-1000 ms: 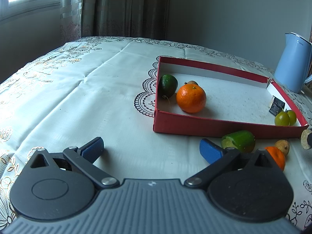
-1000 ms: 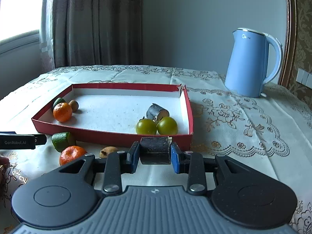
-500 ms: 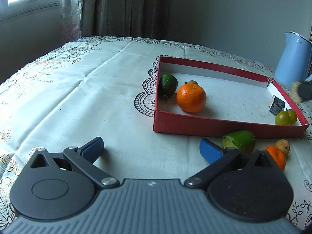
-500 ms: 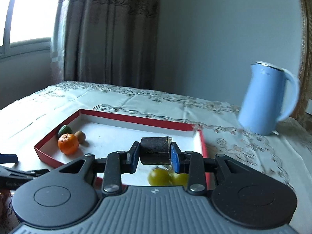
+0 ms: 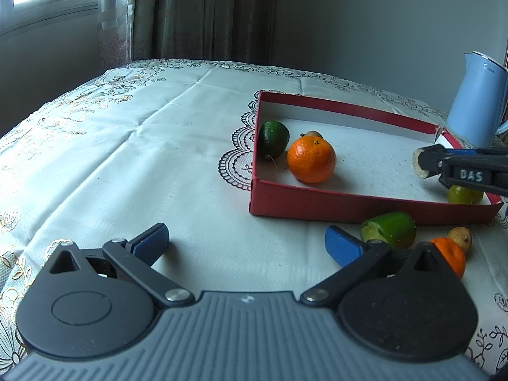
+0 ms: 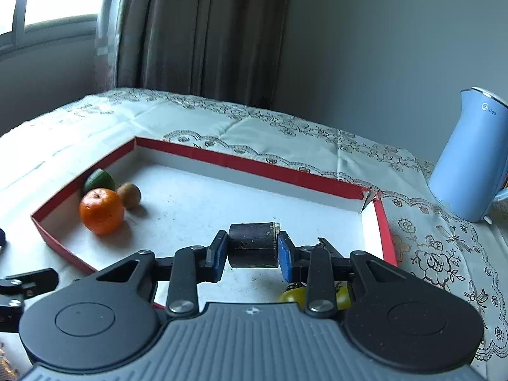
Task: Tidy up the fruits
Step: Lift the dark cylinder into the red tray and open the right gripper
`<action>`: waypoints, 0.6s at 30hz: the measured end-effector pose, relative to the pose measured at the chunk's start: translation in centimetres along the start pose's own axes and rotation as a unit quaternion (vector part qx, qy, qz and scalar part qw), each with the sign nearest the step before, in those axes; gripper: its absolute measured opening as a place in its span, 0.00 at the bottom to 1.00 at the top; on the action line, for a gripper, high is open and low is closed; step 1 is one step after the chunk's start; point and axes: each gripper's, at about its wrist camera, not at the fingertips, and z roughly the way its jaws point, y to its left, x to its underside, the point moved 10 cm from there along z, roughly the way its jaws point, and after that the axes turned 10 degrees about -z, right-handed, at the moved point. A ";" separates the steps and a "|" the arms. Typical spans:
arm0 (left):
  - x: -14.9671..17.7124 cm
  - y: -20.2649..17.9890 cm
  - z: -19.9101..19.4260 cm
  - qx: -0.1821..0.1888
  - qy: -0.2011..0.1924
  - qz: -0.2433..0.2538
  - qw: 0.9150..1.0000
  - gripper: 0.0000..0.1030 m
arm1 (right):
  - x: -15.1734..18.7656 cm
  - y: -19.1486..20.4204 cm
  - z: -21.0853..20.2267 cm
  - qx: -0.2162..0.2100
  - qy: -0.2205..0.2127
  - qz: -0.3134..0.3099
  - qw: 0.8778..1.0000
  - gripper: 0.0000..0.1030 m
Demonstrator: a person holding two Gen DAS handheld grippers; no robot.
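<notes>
Grip check: your right gripper [image 6: 252,250] clamps the dark chunk [image 6: 252,243] above the red tray [image 6: 241,163], ready to drop it in, while your left gripper [image 5: 246,244] waits wide open, empty, beside that tray.

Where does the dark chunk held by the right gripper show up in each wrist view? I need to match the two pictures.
Left wrist view: dark chunk at the far right edge, over the red tray's right end, clamped in the right gripper.
Right wrist view: the chunk sits at centre, between the blue pads, above the tray floor.
Shared landmark: the orange in the tray's left corner, beside the green fruit.
</notes>
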 end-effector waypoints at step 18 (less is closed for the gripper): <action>0.0 0.0 0.0 -0.003 0.001 0.004 1.000 1.00 | 0.6 -0.2 1.0 -0.004 0.009 0.009 1.000 0.32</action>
